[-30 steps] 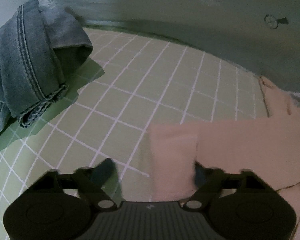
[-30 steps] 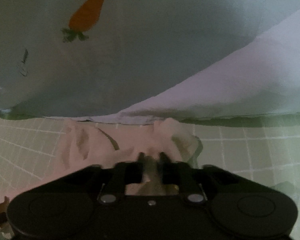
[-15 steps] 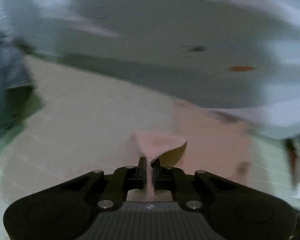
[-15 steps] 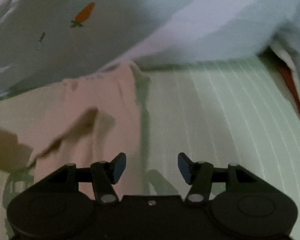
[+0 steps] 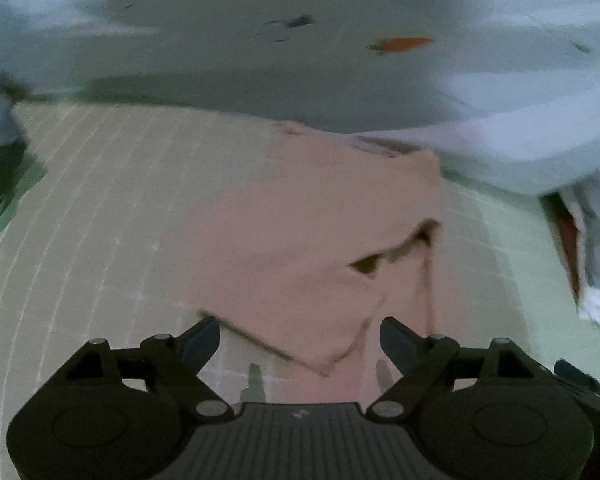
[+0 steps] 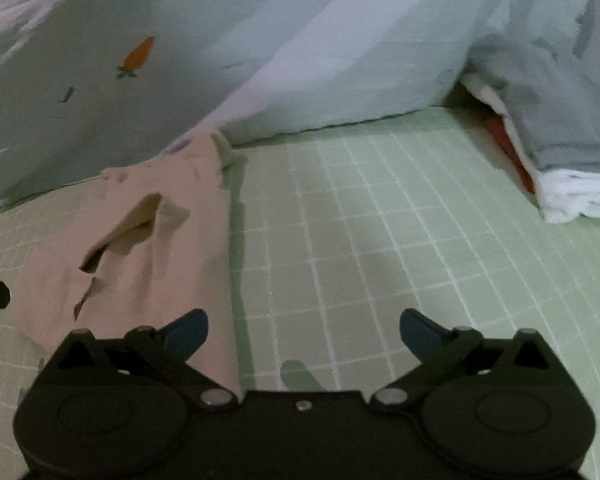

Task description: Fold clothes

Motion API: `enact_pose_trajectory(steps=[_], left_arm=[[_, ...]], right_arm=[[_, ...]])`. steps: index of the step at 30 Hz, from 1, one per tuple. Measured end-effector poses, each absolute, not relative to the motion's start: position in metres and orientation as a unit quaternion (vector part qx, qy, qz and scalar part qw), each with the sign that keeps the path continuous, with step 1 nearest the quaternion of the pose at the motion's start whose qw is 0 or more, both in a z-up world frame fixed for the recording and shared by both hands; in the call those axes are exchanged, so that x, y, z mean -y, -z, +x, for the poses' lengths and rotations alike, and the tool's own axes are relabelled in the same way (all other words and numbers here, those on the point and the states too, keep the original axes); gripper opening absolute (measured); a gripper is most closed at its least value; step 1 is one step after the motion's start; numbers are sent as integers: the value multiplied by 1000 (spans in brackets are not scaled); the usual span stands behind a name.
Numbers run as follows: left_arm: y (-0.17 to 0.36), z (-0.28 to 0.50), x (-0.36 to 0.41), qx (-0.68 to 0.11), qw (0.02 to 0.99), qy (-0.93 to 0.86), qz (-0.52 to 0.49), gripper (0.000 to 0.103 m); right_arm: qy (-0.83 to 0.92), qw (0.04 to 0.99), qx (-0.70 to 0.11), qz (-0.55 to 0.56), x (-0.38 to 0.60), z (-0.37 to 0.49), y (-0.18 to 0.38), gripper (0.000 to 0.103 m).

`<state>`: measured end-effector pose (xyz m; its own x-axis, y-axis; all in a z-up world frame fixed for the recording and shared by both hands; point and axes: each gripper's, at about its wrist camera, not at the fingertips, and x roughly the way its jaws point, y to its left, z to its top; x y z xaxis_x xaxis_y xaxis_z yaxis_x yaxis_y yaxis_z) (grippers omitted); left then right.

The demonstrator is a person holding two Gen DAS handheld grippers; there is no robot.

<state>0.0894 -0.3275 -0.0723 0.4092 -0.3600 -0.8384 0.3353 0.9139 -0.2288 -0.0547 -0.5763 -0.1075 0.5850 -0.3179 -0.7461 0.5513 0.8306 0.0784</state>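
A: Where's the pink garment?

B: Lying doubled on the green checked sheet, just ahead of the left hand-held gripper and ahead-left of the right hand-held gripper. Both stand wide, holding nothing.

A: Tidy?

B: Not quite; a flap gapes on top. I'd press it flat and square the edges before any further fold.
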Motion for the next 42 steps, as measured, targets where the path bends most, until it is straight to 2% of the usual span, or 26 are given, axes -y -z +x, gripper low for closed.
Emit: enact_pose_trajectory(steps=[10,12,13,15,17,18,19,20,21,22,23,24,33,42], left_arm=[[101,113,312,-546,829,118,10,92],[108,117,312,-555,824,118,12,92],[112,119,313,-557,822,118,14,92],[118,122,314,-562,818,117,17,92],[123,126,314,-567,816,116,17,92],[125,126,313,-568,814,118,16,92],[126,126,312,-570,813,119,16,92],[127,126,311,-571,812,121,15,92],[129,126,313,-573,810,123,16,92],[130,127,314,-575,809,124,17,92],[130,127,313,-575,808,126,17,92],[127,125,313,-572,810,129,16,92],[83,82,305,-519,840,159,11,92],[64,22,282,-511,844,165,6,92]], right_arm=[[131,904,-393,102,539,15,105,103],[106,908,-397,84,526,33,105,102],[93,910,-398,76,520,40,106,97],[72,912,-398,61,508,53,108,85],[55,911,-404,54,500,65,112,66],[48,910,-408,51,497,70,114,59],[43,908,-414,49,495,75,117,46],[39,906,-420,47,493,80,121,38],[32,904,-424,46,492,83,123,35],[28,904,-425,44,491,83,124,25],[24,904,-425,42,491,84,124,10],[23,905,-423,37,491,84,122,1],[31,927,-361,100,492,25,72,1],[80,912,-355,188,491,-65,67,1]])
